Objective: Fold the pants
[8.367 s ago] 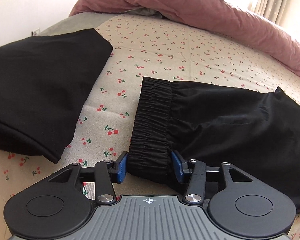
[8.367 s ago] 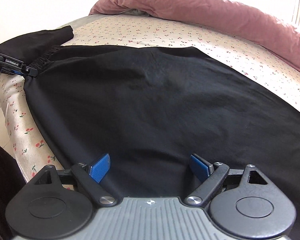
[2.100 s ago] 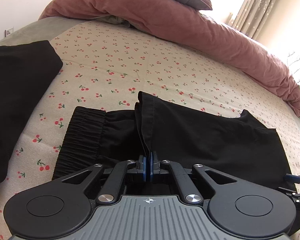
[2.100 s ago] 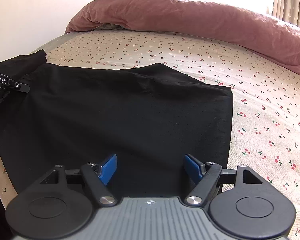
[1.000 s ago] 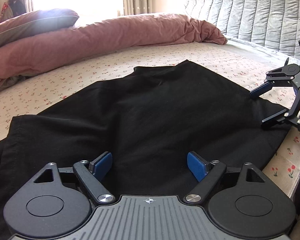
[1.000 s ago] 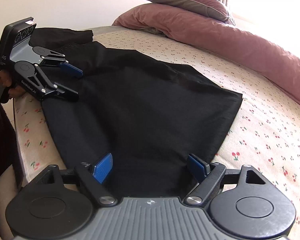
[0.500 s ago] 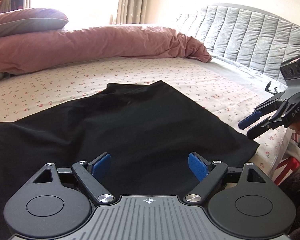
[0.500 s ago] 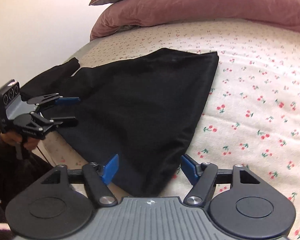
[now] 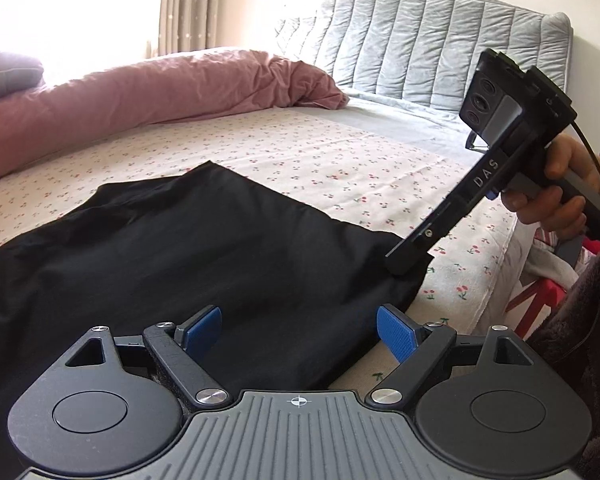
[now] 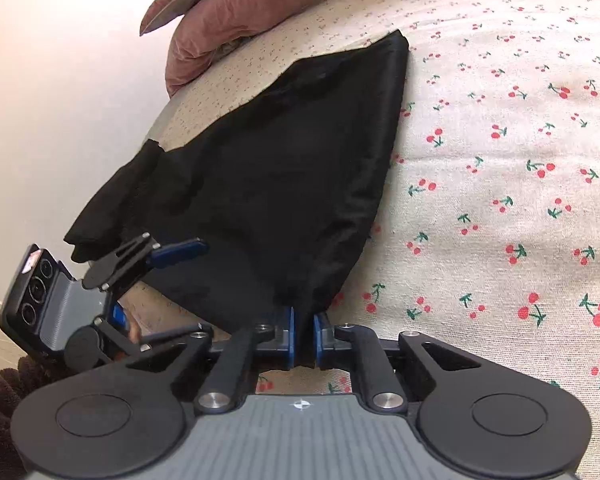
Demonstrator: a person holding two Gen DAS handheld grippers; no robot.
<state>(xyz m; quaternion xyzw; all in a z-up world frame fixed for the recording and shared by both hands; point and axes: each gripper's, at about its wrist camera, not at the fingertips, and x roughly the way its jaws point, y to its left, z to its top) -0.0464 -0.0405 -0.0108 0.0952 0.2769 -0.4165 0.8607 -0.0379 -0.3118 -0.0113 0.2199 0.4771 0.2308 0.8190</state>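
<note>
The black pants (image 9: 188, 248) lie folded on the cherry-print sheet (image 9: 340, 160). In the left wrist view my left gripper (image 9: 300, 330) is open, its blue pads either side of the pants' near edge, holding nothing. My right gripper (image 9: 406, 264) comes down from the right onto the pants' near right corner. In the right wrist view the right gripper (image 10: 303, 336) is shut on that corner of the pants (image 10: 284, 168). The left gripper (image 10: 168, 276) shows there open at the left, at the pants' edge.
A pink duvet (image 9: 148, 88) and a pillow (image 9: 8, 76) lie along the far side of the bed. A grey quilted headboard (image 9: 428, 44) stands at the right. The bed's edge (image 9: 496, 280) runs close on the right, with red items beyond it.
My right gripper has closed on the pants' near right corner; it was open half a second ago. My left gripper stayed open and shifted toward that end of the pants.
</note>
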